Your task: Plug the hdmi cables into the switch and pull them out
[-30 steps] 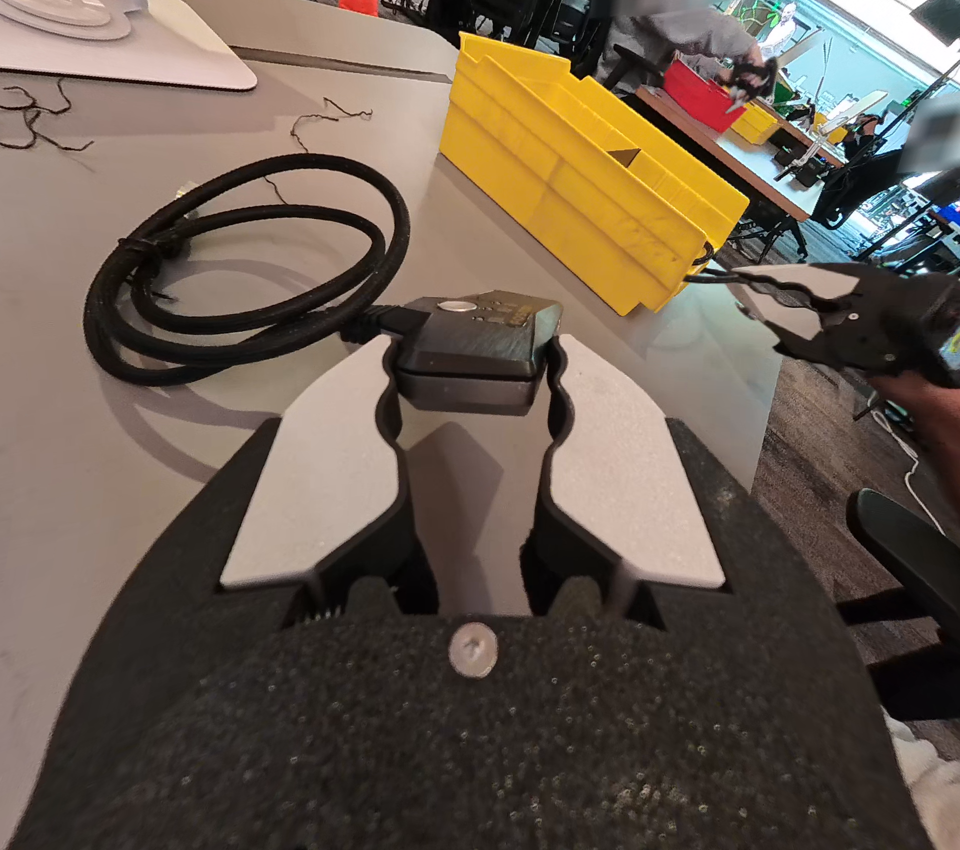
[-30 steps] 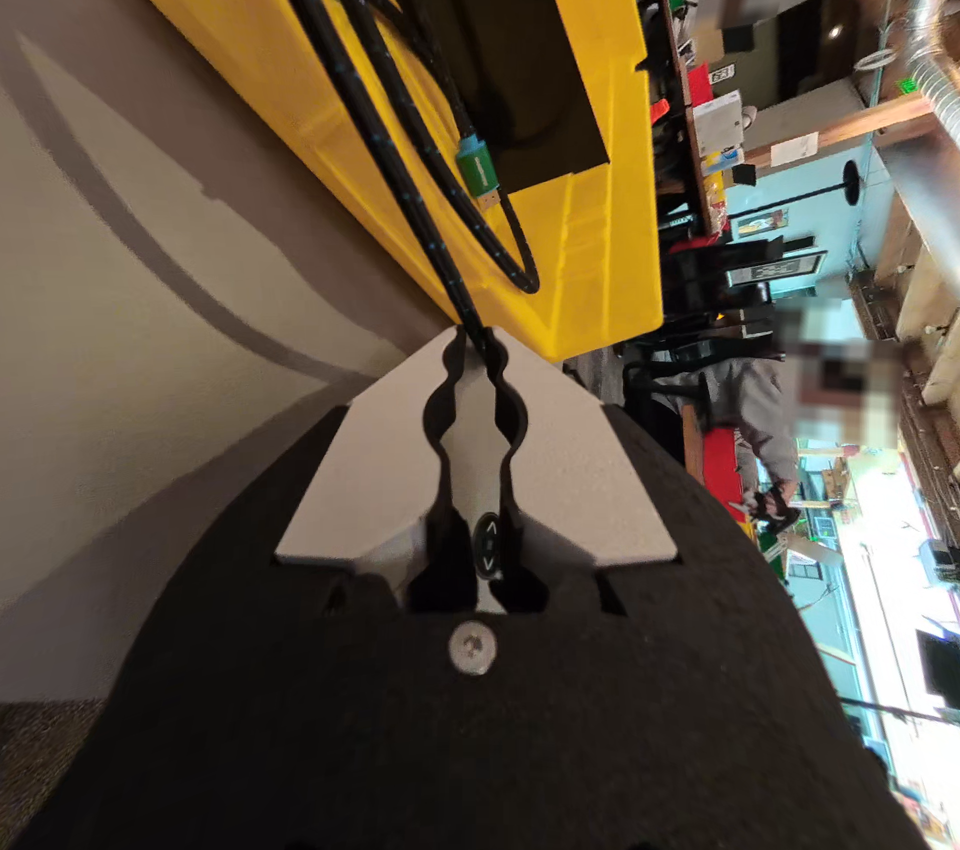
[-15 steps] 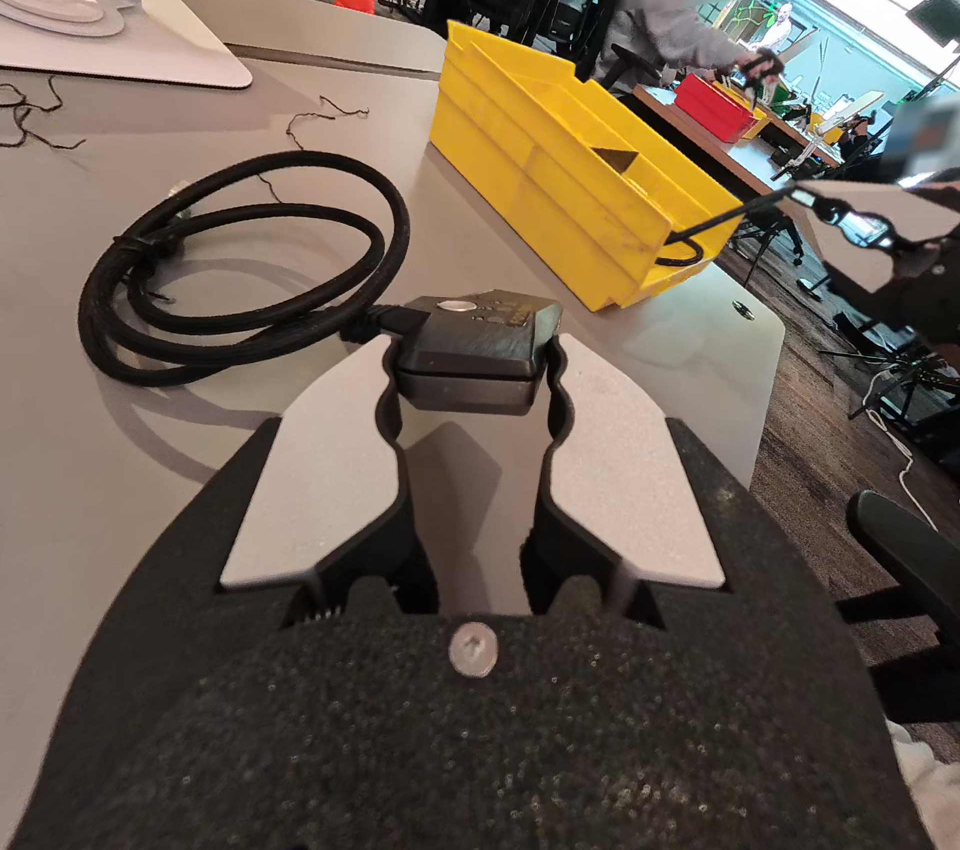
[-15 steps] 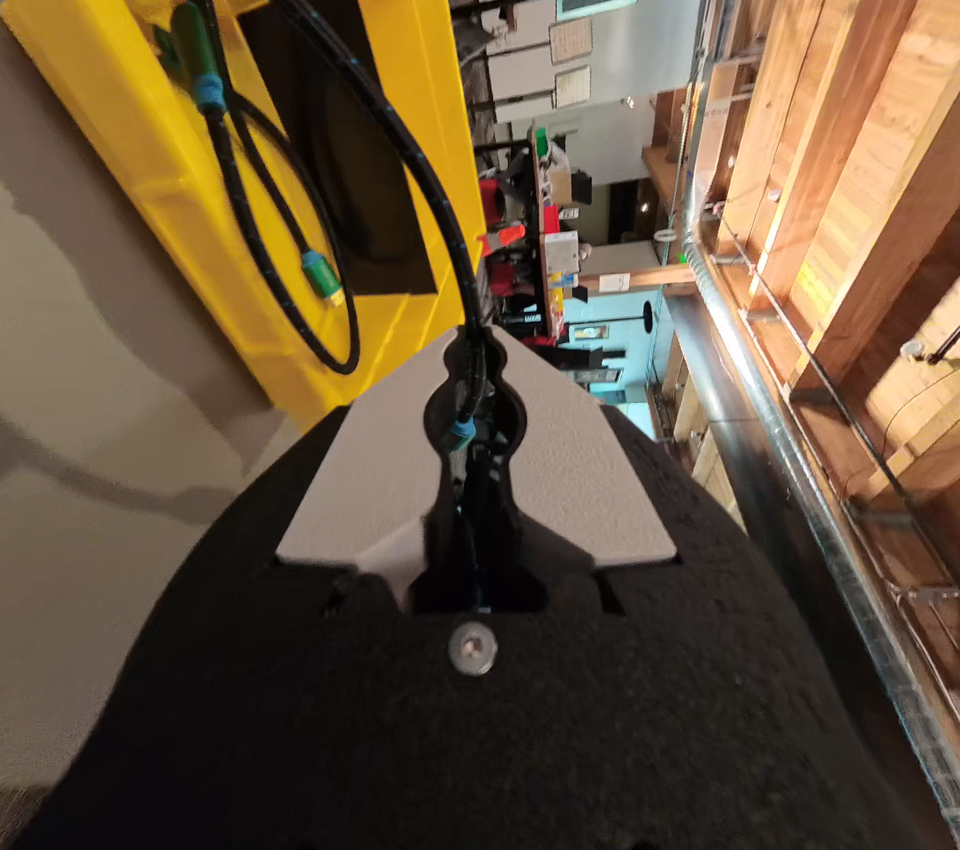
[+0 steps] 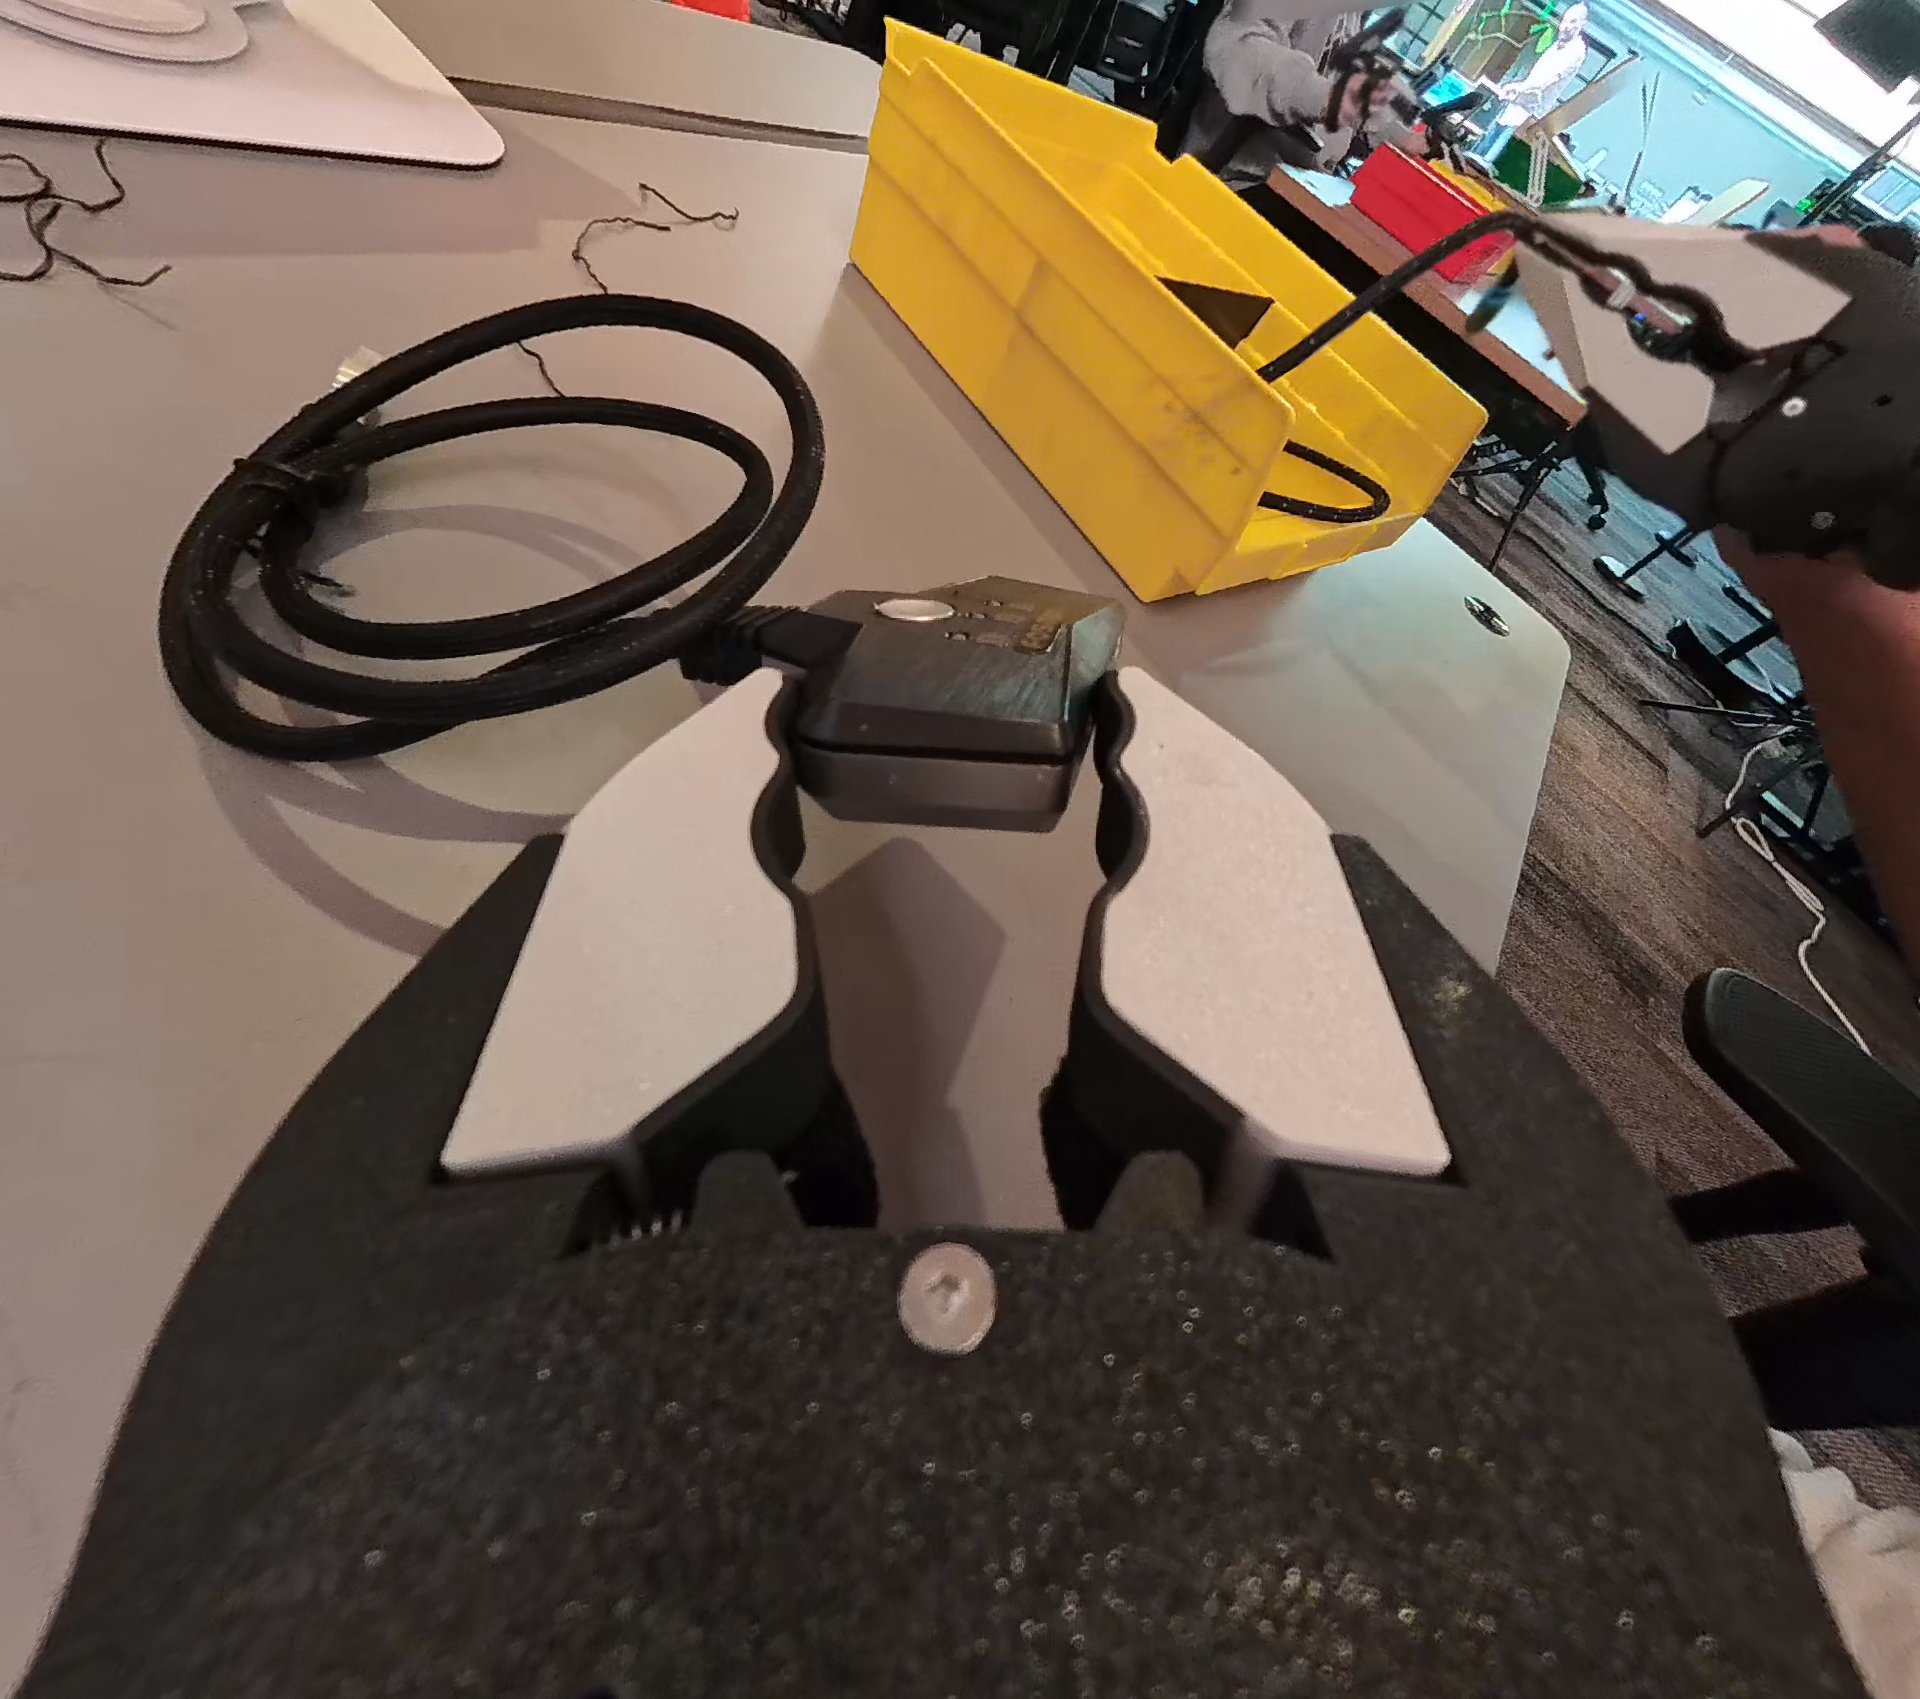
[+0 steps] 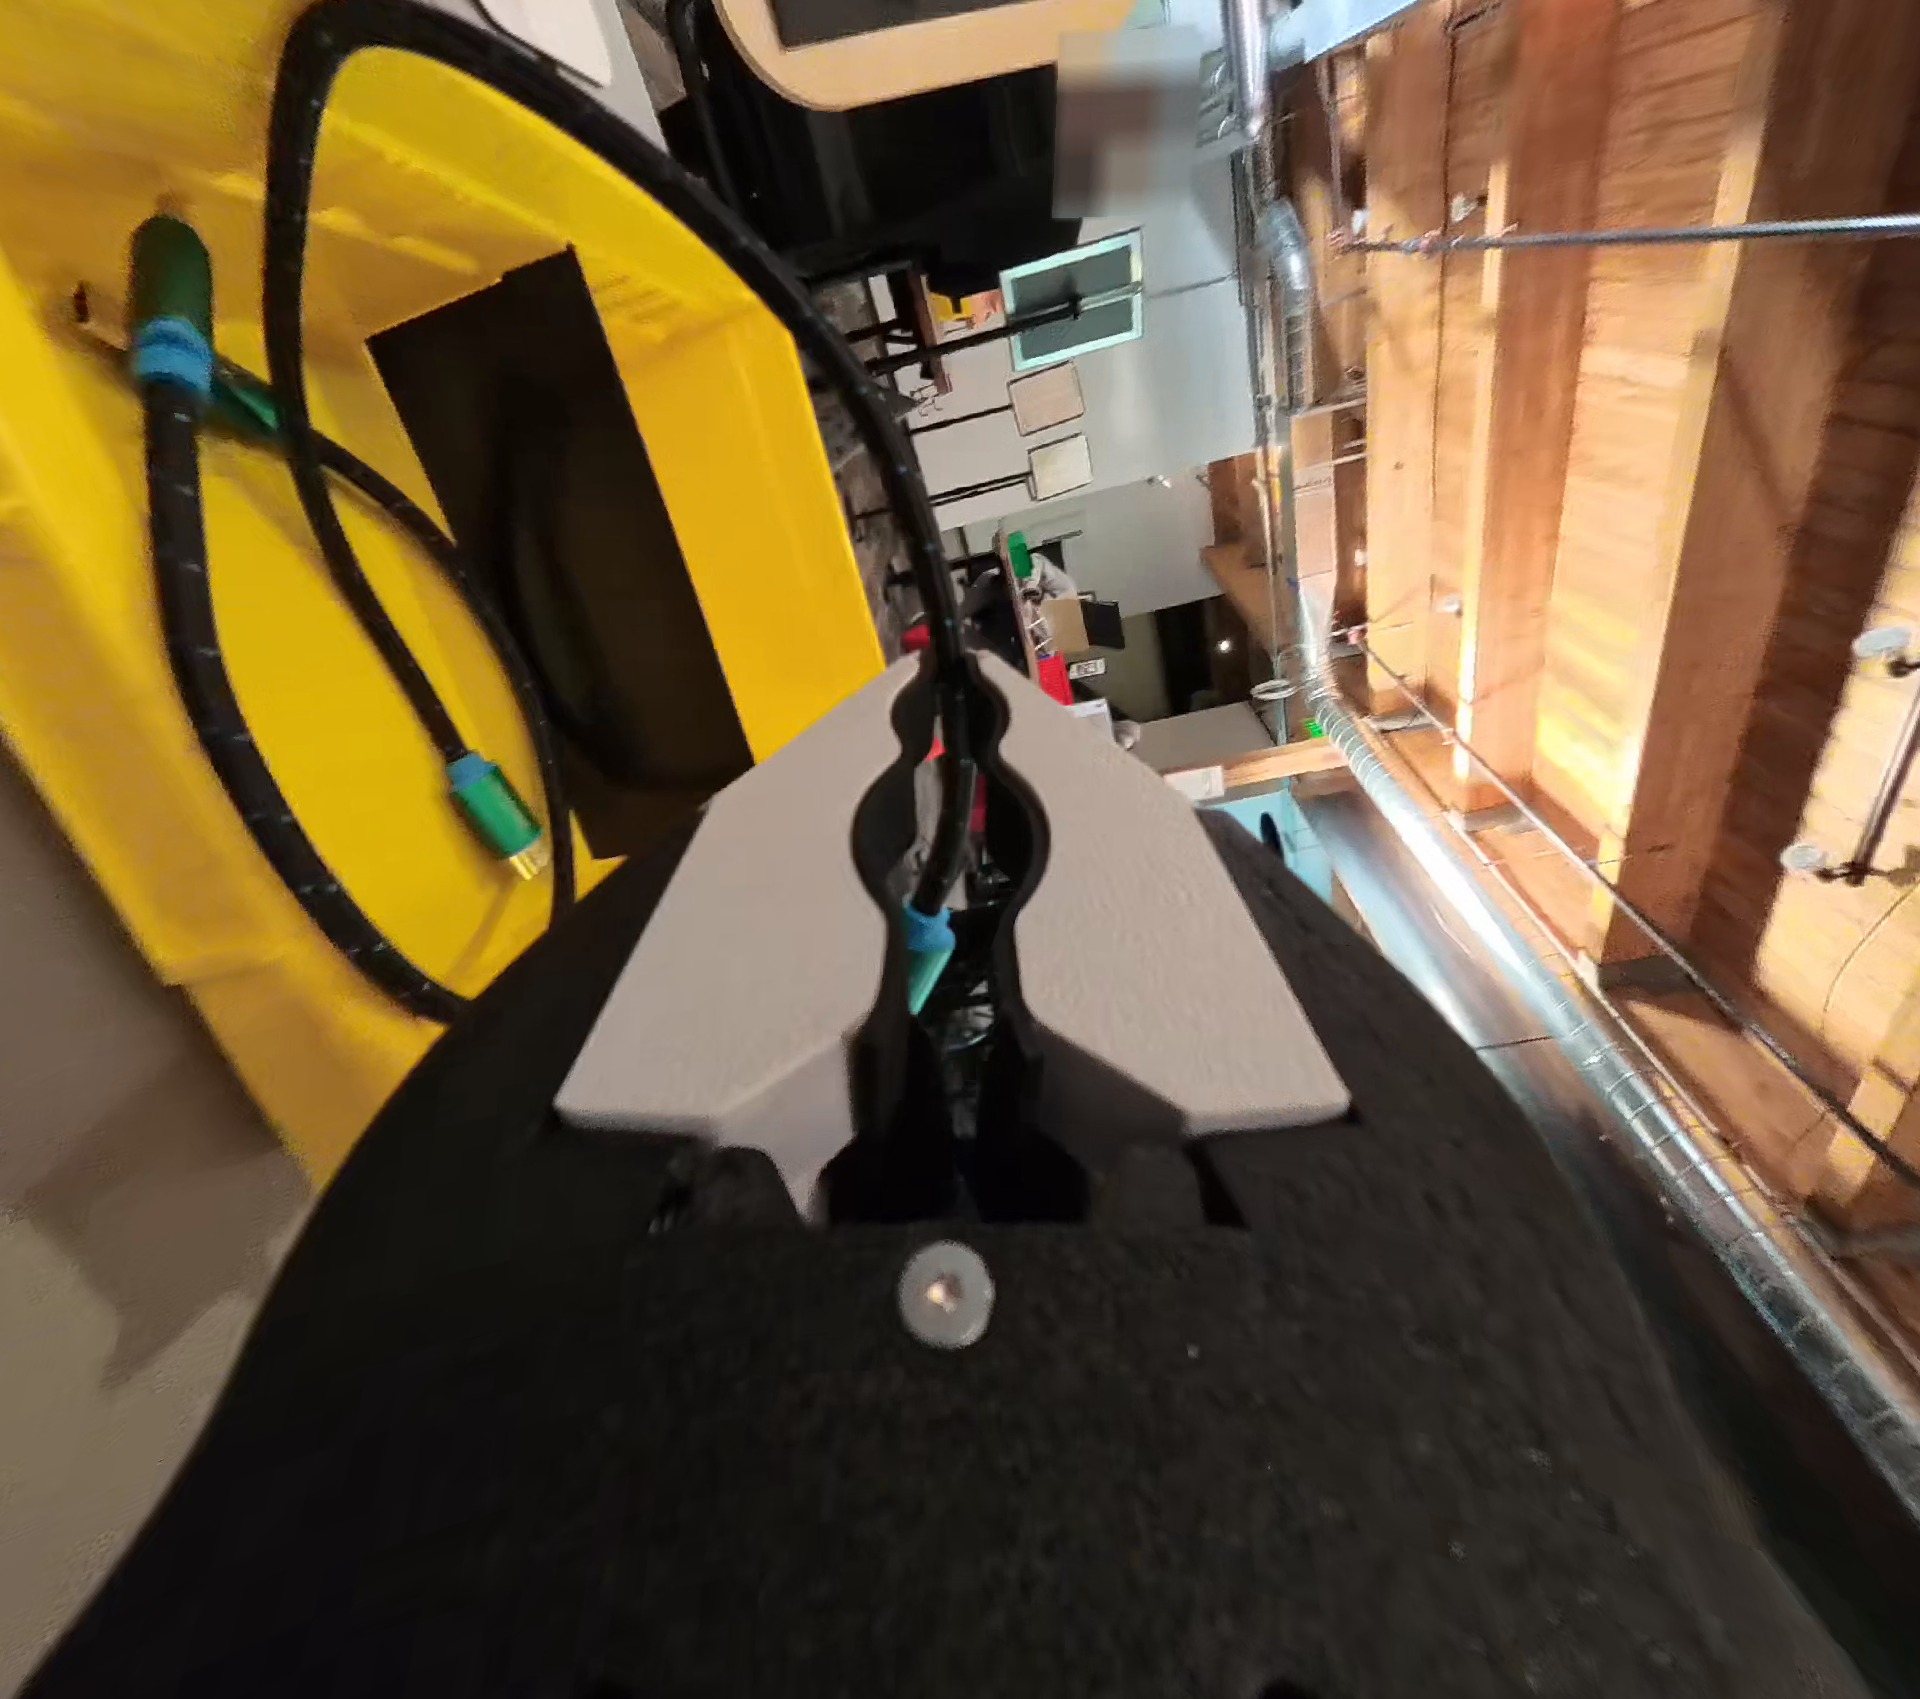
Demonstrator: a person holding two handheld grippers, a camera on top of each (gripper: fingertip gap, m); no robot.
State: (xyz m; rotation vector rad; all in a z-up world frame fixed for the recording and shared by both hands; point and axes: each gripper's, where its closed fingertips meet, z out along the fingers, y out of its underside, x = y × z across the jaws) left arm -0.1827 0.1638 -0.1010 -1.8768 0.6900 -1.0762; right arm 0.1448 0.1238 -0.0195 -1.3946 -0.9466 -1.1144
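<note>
left gripper (image 5: pixel 940 719) clamping switch (image 5: pixel 951 693) mid-frame, its cord exiting left, right gripper (image 6: pixel 951 673) pinching cable (image 6: pixel 582 122), green plug (image 6: pixel 925 958) pointing back toward camera

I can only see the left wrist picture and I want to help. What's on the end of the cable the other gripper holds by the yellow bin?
Observer: The right gripper has its jaws shut on the HDMI cable, just above a green plug with a blue collar.
Operator: Are there more plugs in the bin?
Observer: Yes. A green plug with a gold tip lies inside the yellow bin.
Operator: Any others?
Observer: One more green plug end lies deeper in the bin.
</note>
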